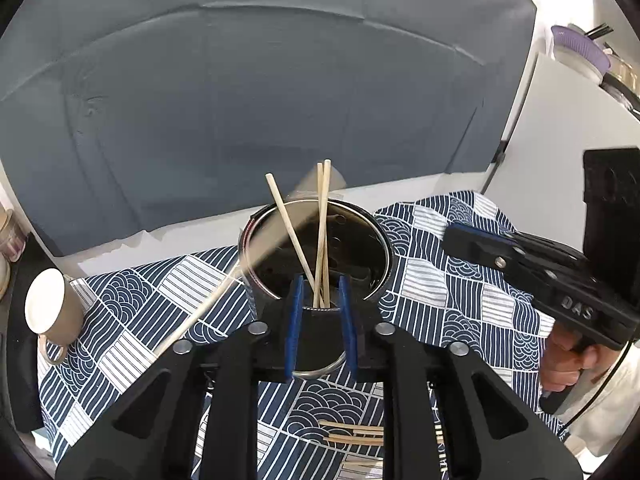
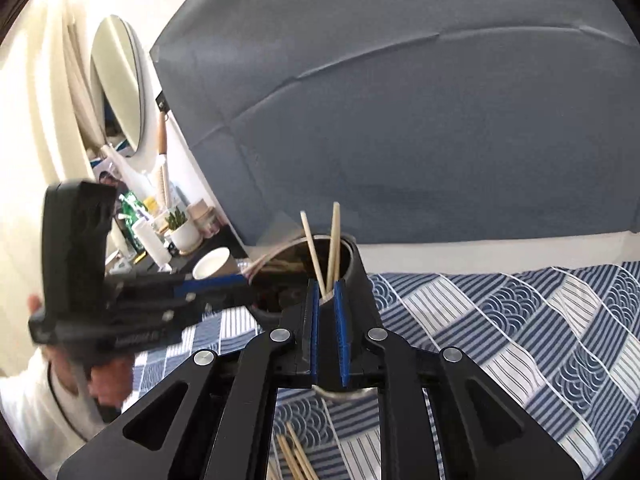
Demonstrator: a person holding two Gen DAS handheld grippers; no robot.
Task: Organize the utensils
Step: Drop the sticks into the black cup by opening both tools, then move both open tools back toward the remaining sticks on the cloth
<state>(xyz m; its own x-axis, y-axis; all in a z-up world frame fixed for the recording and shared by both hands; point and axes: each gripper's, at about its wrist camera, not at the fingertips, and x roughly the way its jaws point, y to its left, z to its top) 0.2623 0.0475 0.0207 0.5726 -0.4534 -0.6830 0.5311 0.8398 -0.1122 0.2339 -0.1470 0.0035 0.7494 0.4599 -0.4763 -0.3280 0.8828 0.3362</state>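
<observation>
Left gripper [image 1: 322, 304] hovers just above the near rim of the dark utensil holder [image 1: 372, 240], its blue pads slightly parted around nothing. Three chopsticks [image 1: 322, 232] stand in that holder; a blurred one [image 1: 208, 304] tips over its left edge. Right gripper [image 2: 326, 308], nearly closed and empty, sits beside it. Loose chopsticks [image 2: 296, 456] lie on the patterned cloth [image 2: 500, 320].

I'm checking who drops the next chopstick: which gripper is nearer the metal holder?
Left. The left gripper sits right over the holder's near rim; the right gripper hangs off to its side over the cloth.
</observation>
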